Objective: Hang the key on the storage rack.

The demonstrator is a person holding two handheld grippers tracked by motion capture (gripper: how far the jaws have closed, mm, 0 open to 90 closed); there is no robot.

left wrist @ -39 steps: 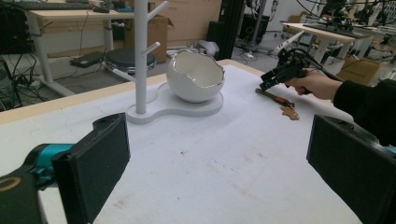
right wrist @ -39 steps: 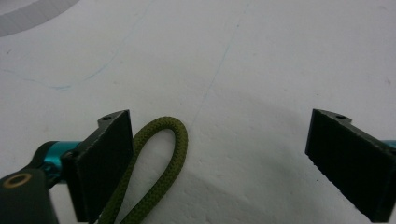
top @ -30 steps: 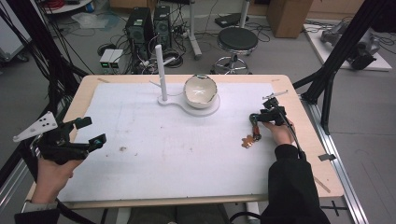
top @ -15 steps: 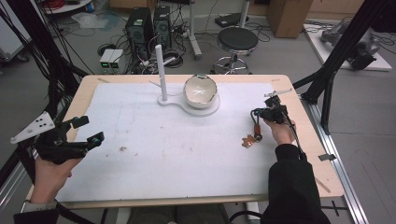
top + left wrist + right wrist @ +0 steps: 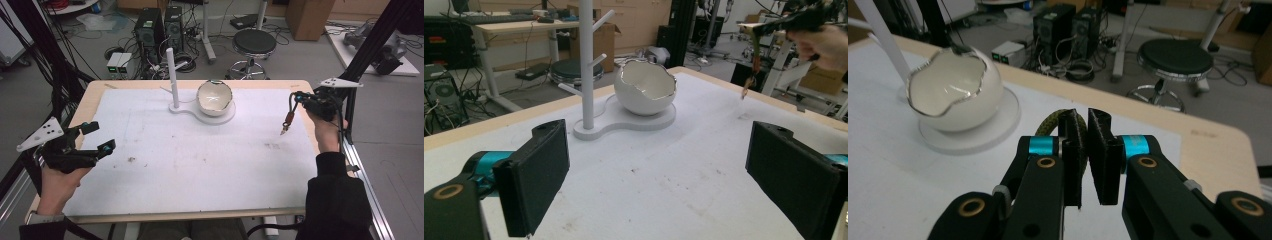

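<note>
In the high view the right claw (image 5: 299, 98) is raised above the table (image 5: 200, 150) near its right edge, jaws pinched on the top of a thin cord-like strap (image 5: 288, 119) that hangs straight down, its lower end just above the white surface. The right gripper view adds the detail: a greenish braided loop (image 5: 1055, 121) caught between the nearly closed black pads (image 5: 1100, 145), with the white egg-shaped bowl (image 5: 955, 90) on its round base beyond. The left gripper view shows the left claw (image 5: 659, 170) spread wide with nothing between its jaws, facing the bowl (image 5: 644, 87) and the white peg stand (image 5: 586, 60), and far off the dangling strap (image 5: 751, 65). In the high view the left claw (image 5: 95, 137) sits at the table's left edge.
</note>
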